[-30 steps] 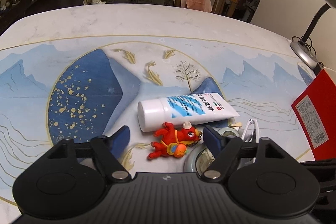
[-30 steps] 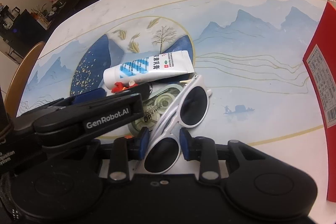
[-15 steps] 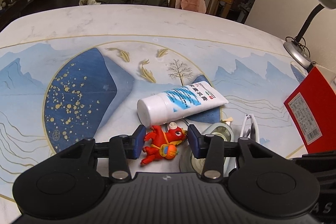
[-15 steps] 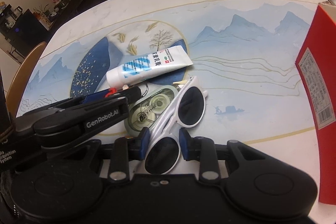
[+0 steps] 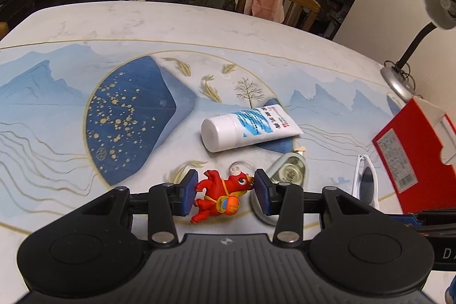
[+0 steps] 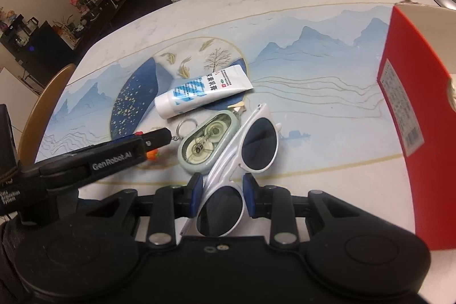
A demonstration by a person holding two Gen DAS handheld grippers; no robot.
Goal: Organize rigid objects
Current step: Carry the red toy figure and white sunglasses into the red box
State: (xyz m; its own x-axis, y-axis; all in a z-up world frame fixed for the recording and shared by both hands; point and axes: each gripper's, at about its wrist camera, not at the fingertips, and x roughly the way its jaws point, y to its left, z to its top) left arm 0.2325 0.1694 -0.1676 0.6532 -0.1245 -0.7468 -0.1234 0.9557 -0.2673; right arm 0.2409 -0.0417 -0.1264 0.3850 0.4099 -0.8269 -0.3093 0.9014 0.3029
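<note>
Left wrist view: left claw (image 5: 225,194) narrowed from wide open a second ago, blue pads now touching both flanks of the red toy figure (image 5: 221,197), clamped rather than merely straddling. Toy apparently low over the near tabletop (image 5: 256,27), though contact with it cannot be told; key ring lying just beyond. Probably ready to lift and carry off, perhaps toward the red box (image 5: 413,155) at the right edge.

Right wrist view: right claw (image 6: 223,197) closed around the near lens of the white sunglasses (image 6: 242,161), same hold as a second ago; far lens resting beside the pale green tape dispenser (image 6: 205,144). Two items gripped, then; white tube (image 5: 245,128) and dispenser untouched, lying just beyond the toy.

Tabletop pale and marbled, printed with blue mountains, a gold-flecked dark disc, fish and a bare tree. Desk lamp (image 5: 419,33) at far right. Beyond: wooden chairs draped with an olive jacket and pink cloth, dim living room, cluttered shelves at left.
</note>
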